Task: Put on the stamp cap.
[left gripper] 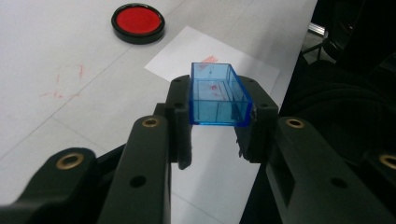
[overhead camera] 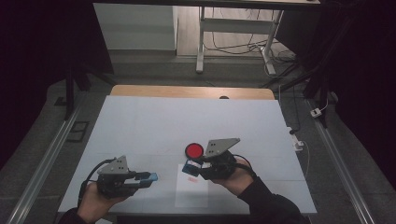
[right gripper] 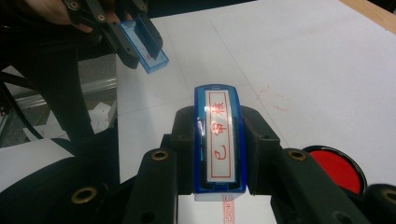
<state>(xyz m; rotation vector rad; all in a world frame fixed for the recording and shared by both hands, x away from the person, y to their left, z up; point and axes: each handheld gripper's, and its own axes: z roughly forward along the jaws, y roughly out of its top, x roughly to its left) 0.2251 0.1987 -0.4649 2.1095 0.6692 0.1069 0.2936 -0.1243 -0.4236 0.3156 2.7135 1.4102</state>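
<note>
My left gripper is shut on a clear blue stamp cap, held above the table near its front left. My right gripper is shut on a blue stamp whose white face with red characters points up at the camera. In the high view the stamp hangs just over the top edge of a white sheet of paper. A red print marks that paper. A round red ink pad in a black case lies on the table just beyond the right gripper.
The white table cover has faint red smudges to the left of the ink pad. A wooden table edge runs along the far side. Beyond it lie dark floor, cables and desk legs.
</note>
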